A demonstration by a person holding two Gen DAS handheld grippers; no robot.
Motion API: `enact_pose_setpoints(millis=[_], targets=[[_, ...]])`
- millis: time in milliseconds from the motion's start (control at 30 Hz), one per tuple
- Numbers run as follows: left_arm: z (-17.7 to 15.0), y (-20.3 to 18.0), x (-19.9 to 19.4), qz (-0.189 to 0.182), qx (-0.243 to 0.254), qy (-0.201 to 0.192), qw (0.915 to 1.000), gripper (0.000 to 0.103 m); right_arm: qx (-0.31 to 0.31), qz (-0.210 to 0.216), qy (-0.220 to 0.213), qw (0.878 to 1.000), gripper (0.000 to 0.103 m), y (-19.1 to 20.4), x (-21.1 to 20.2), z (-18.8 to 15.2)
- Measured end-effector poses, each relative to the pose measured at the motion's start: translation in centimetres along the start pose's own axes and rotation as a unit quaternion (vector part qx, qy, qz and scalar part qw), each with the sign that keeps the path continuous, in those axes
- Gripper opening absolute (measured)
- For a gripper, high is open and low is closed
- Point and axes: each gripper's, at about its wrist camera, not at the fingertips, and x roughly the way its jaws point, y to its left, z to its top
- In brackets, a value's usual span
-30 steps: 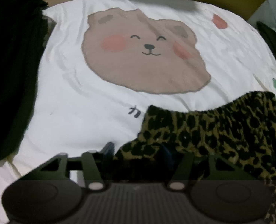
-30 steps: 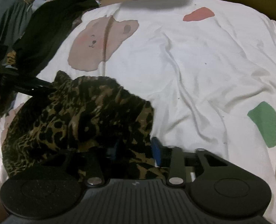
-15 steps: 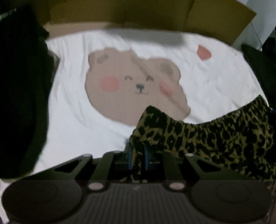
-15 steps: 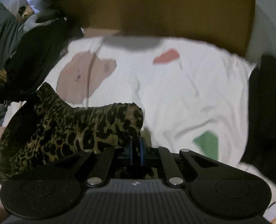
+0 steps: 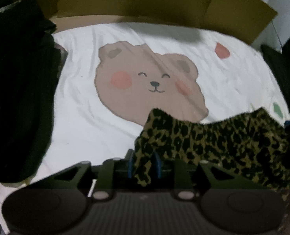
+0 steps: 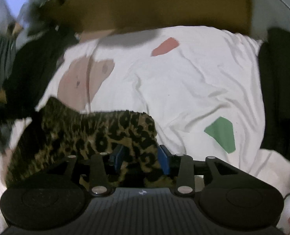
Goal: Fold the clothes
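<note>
We held the leopard-print garment (image 5: 213,137) stretched between our two grippers, lifted above the white bear-print sheet (image 5: 105,125) that covered the bed. In the left wrist view, our left gripper (image 5: 144,161) had its jaws clenched on one corner of the garment, the blue pads pressed close on a narrow fold that hung down between them. From there the cloth ran off to the right, its top edge sagging a little.

In the right wrist view, our right gripper (image 6: 140,157) had the other end of the garment (image 6: 98,135) between its jaws, which stood wider apart with a thick bunch of fabric filling the gap; we grasped it there too. The cloth trailed away to the left, blurred.

Dark clothing (image 5: 17,98) lay heaped along the sheet's left side, and brown cardboard (image 5: 135,2) stood behind it.
</note>
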Motion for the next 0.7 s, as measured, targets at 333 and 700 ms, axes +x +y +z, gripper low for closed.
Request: enact_pose_setpoints(millis=[333,700], targets=[[1.2,0.1,0.8,-0.006,-0.023,-0.009,0.9997,0.024,0.055,0.012,0.003,0.998,0.045,-1.5,2.8,2.6],[0.8,-0.2,3.6,0.006,-0.017,0.016,0.9997,0.030,0.015,0.004,0.042,0.999,0.044,-0.4,5.3,1.5]])
